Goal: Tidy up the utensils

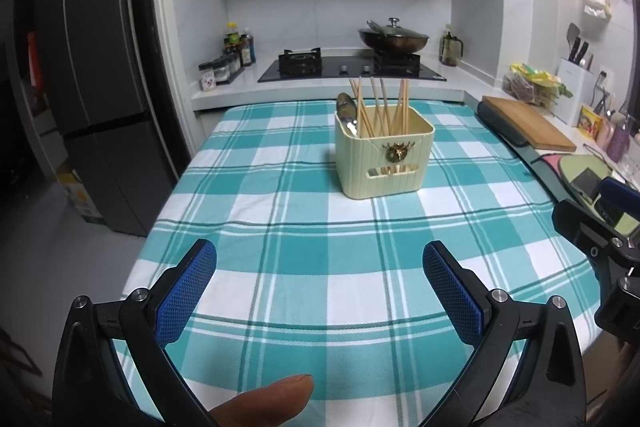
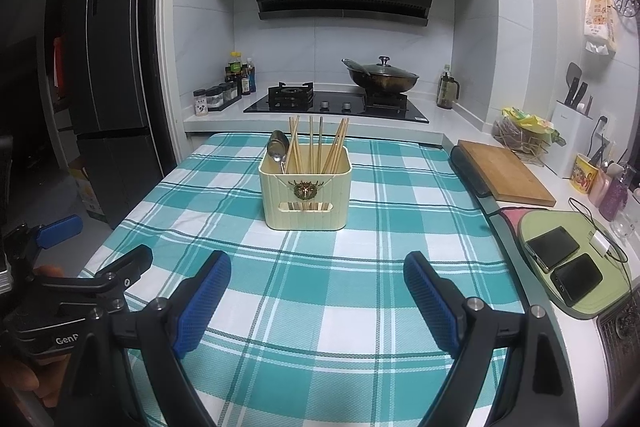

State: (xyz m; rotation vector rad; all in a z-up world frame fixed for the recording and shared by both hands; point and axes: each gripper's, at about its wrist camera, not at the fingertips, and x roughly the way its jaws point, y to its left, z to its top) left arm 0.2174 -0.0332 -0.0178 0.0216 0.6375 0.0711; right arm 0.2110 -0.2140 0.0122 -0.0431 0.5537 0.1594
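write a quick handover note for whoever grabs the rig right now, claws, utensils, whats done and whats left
Left claw: open, empty, above the checked tablecloth.
Right claw: open, empty, beside the left one.
Cream holder: upright mid-table, apart from both claws. Chopsticks and spoons already stand inside.
Done: no loose utensils visible on the cloth.
Left: apparently nothing; check outside the views.

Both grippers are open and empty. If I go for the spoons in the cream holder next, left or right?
Left, marginally. The spoons lean in the holder's left corner, the side nearer the left gripper. The right gripper is equally open and faces the holder straight on, so either could work.
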